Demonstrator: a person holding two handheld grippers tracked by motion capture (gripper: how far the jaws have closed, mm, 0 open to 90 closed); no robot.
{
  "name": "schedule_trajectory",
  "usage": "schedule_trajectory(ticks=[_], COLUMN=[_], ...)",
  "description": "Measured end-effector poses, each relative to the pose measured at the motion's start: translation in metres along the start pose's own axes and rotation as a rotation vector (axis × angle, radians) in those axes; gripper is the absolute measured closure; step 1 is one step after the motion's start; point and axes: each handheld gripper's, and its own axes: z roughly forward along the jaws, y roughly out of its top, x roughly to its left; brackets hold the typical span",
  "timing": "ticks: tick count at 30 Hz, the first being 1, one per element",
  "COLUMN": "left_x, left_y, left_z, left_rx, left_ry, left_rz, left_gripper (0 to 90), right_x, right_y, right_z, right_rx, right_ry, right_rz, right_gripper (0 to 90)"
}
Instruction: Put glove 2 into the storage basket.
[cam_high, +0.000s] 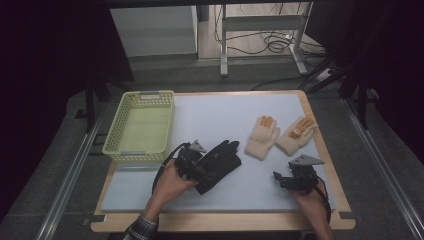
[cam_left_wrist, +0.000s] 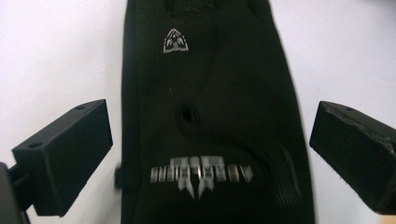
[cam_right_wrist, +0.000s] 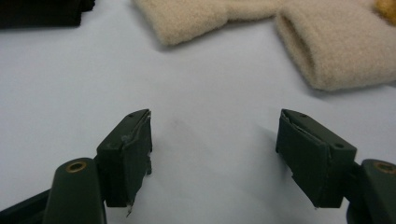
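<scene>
A black glove (cam_high: 222, 161) with silver print lies on the white mat, fingers pointing away from me. My left gripper (cam_high: 199, 167) sits at its cuff end. In the left gripper view the glove (cam_left_wrist: 224, 70) runs between the two jaws, and my left gripper (cam_left_wrist: 210, 123) stands open, its pads clear of the fabric on both sides. My right gripper (cam_high: 279, 179) rests low at the mat's near right, open and holding nothing (cam_right_wrist: 215, 126). Two beige gloves with orange fingertips (cam_high: 263, 136) (cam_high: 297, 135) lie ahead of it, their cuffs (cam_right_wrist: 196, 16) (cam_right_wrist: 341, 51) toward the jaws.
A yellow-green plastic basket (cam_high: 120, 125) stands at the mat's left edge, with nothing in it. The white mat (cam_high: 225, 112) lies on a wooden board (cam_high: 215, 222). Beyond the table are desk legs and cables on the floor.
</scene>
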Motion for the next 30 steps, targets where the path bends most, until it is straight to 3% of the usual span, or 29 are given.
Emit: schedule_trajectory(ticks=[5,8,12,14,17,20,26,30], left_x=[-0.001,-0.005,-0.012,-0.011,-0.006,-0.008,-0.013,-0.012], left_y=[0.007,0.008,0.005,0.001,-0.004,-0.006,-0.003,-0.005], left_z=[0.022,0.031,0.032,0.029,0.03,0.029,0.022,0.017], left_rx=[0.051,0.099,0.127,0.119,0.123,0.112,0.119,0.09], left_ry=[-0.005,0.052,0.108,0.125,0.092,0.098,0.096,0.096], left_rz=[0.015,0.052,0.095,0.07,0.029,0.027,0.026,0.025], left_gripper=[0.0,0.0,0.0,0.0,0.0,1.0,20.5,44.7], right_x=[0.0,0.0,0.0,0.0,0.0,0.0,0.0,0.0], right_y=[0.0,0.0,0.0,0.0,0.0,0.0,0.0,0.0], right_z=[0.0,0.0,0.0,0.0,0.0,0.0,0.0,0.0], right_rx=[0.001,0.001,0.001,0.002,0.0,0.002,0.002,0.003], right_ry=[0.003,0.004,0.005,0.006,0.006,0.006,0.005,0.005], right_rz=[0.001,0.0,-0.002,-0.002,-0.002,-0.003,-0.004,-0.004], right_gripper=[26.1,25.8,25.4,25.3,25.2,25.2,25.2,25.2])
